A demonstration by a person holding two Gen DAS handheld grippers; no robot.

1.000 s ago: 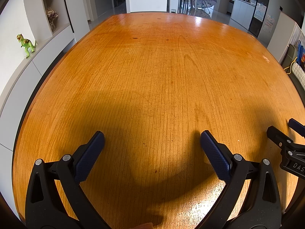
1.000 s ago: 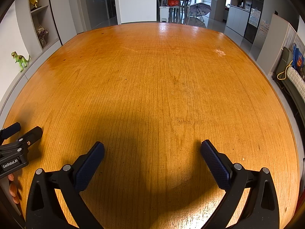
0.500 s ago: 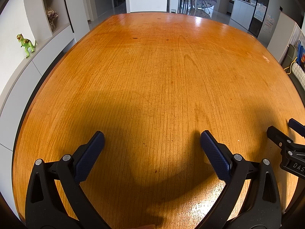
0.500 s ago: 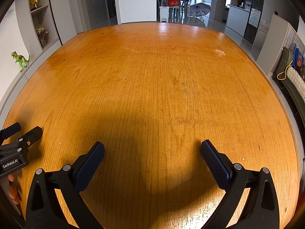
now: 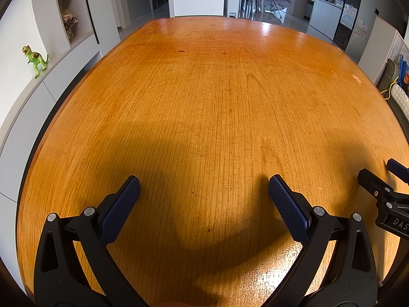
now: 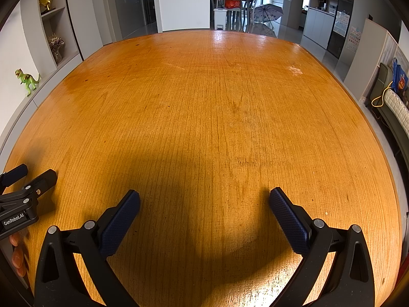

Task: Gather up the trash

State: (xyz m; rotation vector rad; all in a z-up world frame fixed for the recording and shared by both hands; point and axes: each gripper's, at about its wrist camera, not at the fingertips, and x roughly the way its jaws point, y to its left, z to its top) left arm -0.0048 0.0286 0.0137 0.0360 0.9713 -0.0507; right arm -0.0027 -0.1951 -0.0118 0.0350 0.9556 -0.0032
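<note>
In front of both tools, the left tool (image 5: 204,192) and the right tool (image 6: 204,204), each with jaws wide apart and holding nothing, only bare counter (image 5: 217,102) shows, so no trash is visible and neither tool is nearer.

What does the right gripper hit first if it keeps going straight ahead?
Probably nothing on the table: the right gripper is open and the wood ahead looks bare to the far edge. Height above the top is unclear, so if angled down it might meet the wood itself.
</note>
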